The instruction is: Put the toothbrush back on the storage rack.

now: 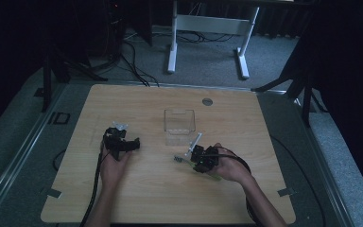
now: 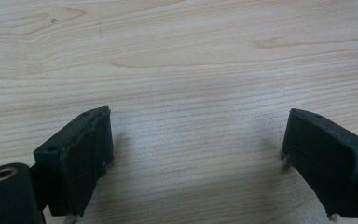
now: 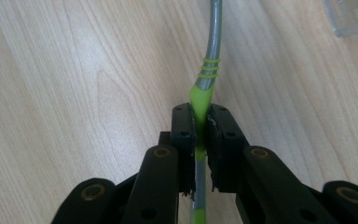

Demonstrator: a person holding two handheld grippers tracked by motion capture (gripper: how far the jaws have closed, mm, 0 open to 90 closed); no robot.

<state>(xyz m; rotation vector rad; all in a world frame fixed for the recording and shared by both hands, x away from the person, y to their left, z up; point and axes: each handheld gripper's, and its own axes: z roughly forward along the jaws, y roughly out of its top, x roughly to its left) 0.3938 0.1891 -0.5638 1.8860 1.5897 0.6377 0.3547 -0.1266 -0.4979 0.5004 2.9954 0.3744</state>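
Note:
A toothbrush with a grey and lime-green handle lies low over the wooden table. My right gripper is shut on the green part of its handle, and the grey neck runs on ahead of the jaws. From above, the right gripper sits right of centre, with the toothbrush sticking out to its left. A clear plastic box stands just beyond it. My left gripper is open over bare wood with nothing between its jaws. In the high view the left gripper sits left of the box.
A corner of the clear box shows at the upper right of the right gripper view. A round grey cap is set into the table's far side. Beyond the table stand a white desk frame and floor cables.

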